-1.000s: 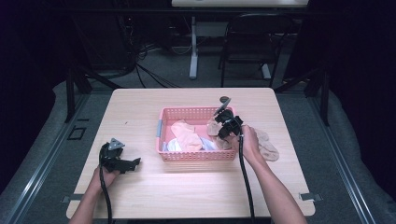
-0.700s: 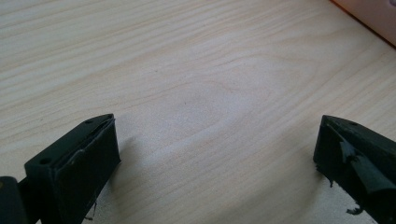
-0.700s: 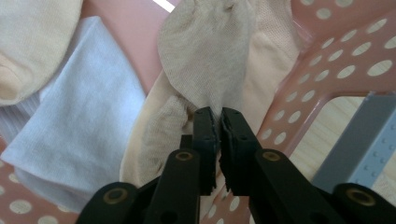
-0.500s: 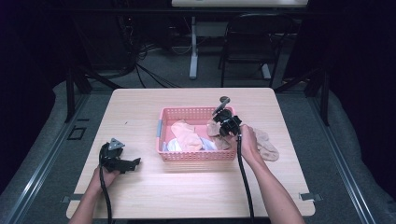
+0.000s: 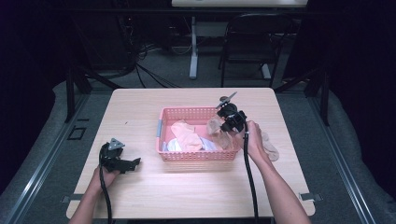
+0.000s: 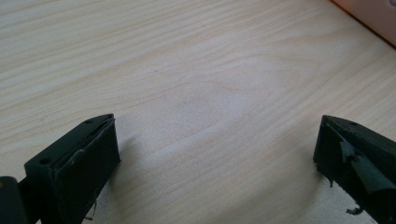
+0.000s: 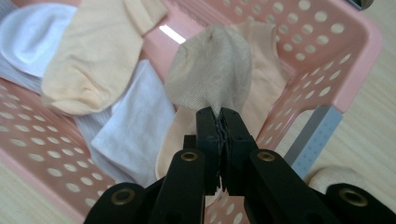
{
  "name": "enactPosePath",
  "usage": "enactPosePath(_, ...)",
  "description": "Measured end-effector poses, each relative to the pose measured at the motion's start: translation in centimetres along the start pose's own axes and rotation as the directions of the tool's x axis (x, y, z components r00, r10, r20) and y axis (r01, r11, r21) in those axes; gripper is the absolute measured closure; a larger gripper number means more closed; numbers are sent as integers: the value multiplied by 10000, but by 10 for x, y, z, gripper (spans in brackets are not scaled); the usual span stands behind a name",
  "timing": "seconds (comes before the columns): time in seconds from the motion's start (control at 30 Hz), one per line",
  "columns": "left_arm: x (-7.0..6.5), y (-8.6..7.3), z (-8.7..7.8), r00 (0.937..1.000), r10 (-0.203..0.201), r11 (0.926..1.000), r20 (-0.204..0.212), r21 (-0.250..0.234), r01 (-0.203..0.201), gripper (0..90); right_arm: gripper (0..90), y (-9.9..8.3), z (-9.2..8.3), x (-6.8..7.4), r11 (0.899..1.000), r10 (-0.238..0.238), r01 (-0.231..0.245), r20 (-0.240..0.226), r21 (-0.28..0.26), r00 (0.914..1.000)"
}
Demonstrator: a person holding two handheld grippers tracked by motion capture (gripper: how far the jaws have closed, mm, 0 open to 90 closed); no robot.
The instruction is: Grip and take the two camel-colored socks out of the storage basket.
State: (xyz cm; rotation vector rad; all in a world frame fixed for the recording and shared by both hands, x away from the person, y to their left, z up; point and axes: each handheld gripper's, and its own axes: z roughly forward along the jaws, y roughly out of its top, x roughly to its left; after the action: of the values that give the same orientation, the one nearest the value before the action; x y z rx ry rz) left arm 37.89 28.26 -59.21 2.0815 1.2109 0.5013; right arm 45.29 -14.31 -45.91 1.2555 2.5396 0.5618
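A pink perforated basket (image 5: 196,157) stands mid-table with several socks in it. My right gripper (image 5: 223,122) hangs over the basket's right end, shut on a beige sock (image 5: 215,126) that dangles from it. In the right gripper view the jaws (image 7: 220,116) are pressed together on the beige sock's (image 7: 212,70) edge, above a peach sock (image 7: 93,60) and a white sock (image 7: 28,32). My left gripper (image 5: 133,163) rests low at the table's front left, open. Its jaws (image 6: 215,154) stand wide apart over bare wood (image 6: 187,70).
Another beige sock (image 5: 270,148) lies on the table just right of the basket, beside the right hand. A chair (image 5: 252,46) and table legs stand beyond the far edge. The basket's grey corner strip (image 7: 313,135) is close under the right gripper.
The right gripper has risen a little over the basket's right end, lifting the beige sock with it. The left gripper has stayed where it was.
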Motion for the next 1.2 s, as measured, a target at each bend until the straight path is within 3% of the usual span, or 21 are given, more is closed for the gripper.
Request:
enactPosePath(0.2,0,0,0,10000,0,10000,0,1,0,0,879,3,-26,-3,9976,139,-170,-457,-674,9989)
enactPosePath(0.53,0,0,0,10000,8,10000,10,-5,-8,0,879,12,-64,-3,9911,-42,-41,-618,-1328,9981)
enactPosePath(0.87,0,0,0,10000,36,10000,20,1,-36,0,880,17,-89,-1,9881,-277,178,-626,-1530,9977)
enactPosePath(1.2,0,0,0,10000,9,10000,13,-9,-9,0,880,10,-117,-5,9804,-307,198,-528,-1962,9981)
